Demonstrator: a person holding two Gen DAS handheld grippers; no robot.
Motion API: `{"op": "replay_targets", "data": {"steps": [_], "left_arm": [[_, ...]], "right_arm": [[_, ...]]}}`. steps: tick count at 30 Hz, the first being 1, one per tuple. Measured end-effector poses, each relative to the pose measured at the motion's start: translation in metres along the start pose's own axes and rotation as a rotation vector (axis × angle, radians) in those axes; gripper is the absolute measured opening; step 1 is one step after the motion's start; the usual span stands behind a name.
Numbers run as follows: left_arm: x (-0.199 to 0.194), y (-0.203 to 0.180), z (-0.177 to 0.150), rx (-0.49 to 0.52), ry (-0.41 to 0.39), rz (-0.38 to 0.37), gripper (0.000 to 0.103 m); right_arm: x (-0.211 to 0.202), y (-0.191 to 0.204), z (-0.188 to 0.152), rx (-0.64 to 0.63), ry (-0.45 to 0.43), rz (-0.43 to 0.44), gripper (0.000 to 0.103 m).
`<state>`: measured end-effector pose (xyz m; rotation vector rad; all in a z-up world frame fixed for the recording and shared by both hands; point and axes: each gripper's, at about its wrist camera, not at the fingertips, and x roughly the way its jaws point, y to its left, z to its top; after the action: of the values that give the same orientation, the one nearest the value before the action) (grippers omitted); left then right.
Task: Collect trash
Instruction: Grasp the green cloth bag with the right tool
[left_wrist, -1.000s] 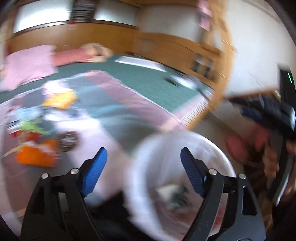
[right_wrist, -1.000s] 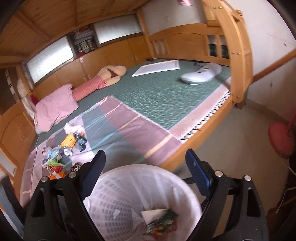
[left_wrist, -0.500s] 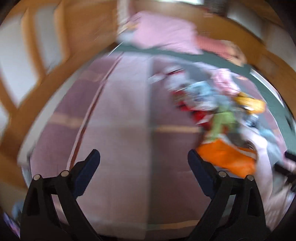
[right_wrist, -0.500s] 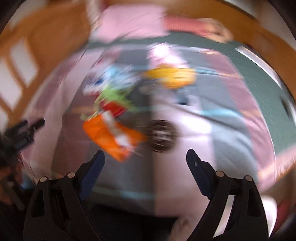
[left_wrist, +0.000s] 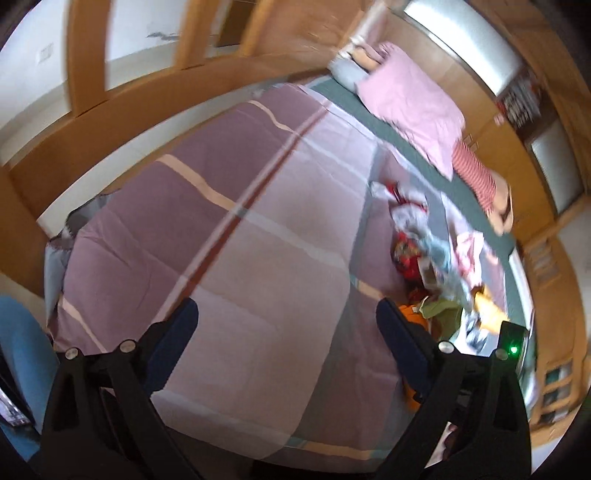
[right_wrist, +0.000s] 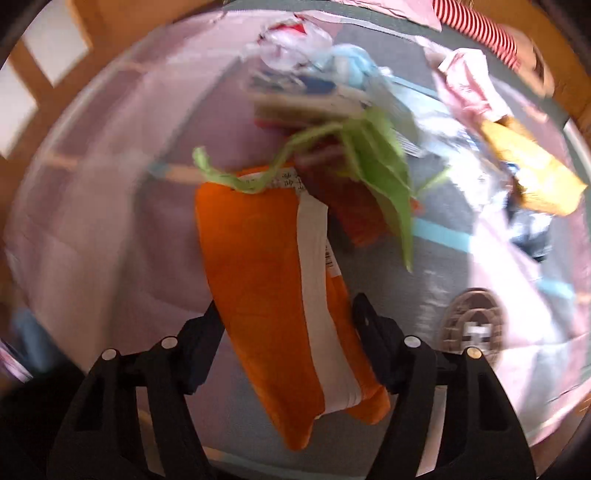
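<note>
While the left gripper (left_wrist: 286, 325) points down at a bare stretch of the striped bedspread (left_wrist: 236, 236), its fingers (left_wrist: 177, 332) stand wide apart with nothing between them. The bedspread, in mauve, pale pink and grey bands, lies over a green mattress cover (left_wrist: 410, 144) inside a wooden bed frame (left_wrist: 122, 110). A pink pillow (left_wrist: 413, 96) lies at the far end of the bed, and a red-and-white striped cushion (left_wrist: 474, 171) lies beside it. The trash pile (left_wrist: 428, 254) sits to the right of the left gripper in its view, a loose heap of wrappers and bags on the bedspread, well apart from that gripper's fingers.

The right gripper (right_wrist: 288, 314) is down over the near end of the pile, and its jaws are closing. An orange and white packet (right_wrist: 266, 280) lies lengthwise between its fingers (right_wrist: 373, 332); the blur makes it impossible to tell whether the pads press on it yet. A green plastic bag (right_wrist: 380, 166) is draped across the far end of the packet, with a dark red wrapper (right_wrist: 351, 206) under it. Beyond them are crumpled clear and blue wrappers (right_wrist: 314, 51). A yellow packet (right_wrist: 535, 173) lies to the right, and a round brown lid-like item (right_wrist: 472, 321) lies just right of the right finger. All of it rests on the bedspread.
</note>
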<state>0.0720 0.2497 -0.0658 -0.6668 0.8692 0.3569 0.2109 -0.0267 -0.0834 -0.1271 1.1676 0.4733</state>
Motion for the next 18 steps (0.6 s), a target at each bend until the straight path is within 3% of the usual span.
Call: {"op": "replay_targets", "data": {"steps": [4,7,10,12,14,16,18], "left_arm": [[-0.005,0.023,0.007,-0.110,-0.029,0.023,0.097],[-0.001,0.034,0.006,-0.156,-0.006,0.036,0.097],[0.004,0.033,0.004,-0.163,0.018,0.031,0.097],[0.006,0.031,0.002,-0.152,0.022,0.033,0.097],[0.009,0.025,-0.001,-0.135,0.024,0.037,0.097],[0.012,0.020,-0.004,-0.114,0.031,0.040,0.097],[0.016,0.014,-0.008,-0.090,0.046,0.042,0.097]], "right_arm": [[0.006,0.024,0.012,0.079,-0.027,0.154,0.070],[0.007,0.045,0.013,0.021,-0.028,0.257,0.074],[-0.018,0.050,0.011,0.014,-0.148,0.288,0.079],[-0.045,0.035,0.010,0.087,-0.309,0.230,0.080],[-0.064,0.019,0.009,0.143,-0.445,0.065,0.087],[-0.066,0.002,0.012,0.212,-0.483,-0.097,0.089],[-0.051,-0.016,0.019,0.276,-0.420,-0.175,0.089]]}}
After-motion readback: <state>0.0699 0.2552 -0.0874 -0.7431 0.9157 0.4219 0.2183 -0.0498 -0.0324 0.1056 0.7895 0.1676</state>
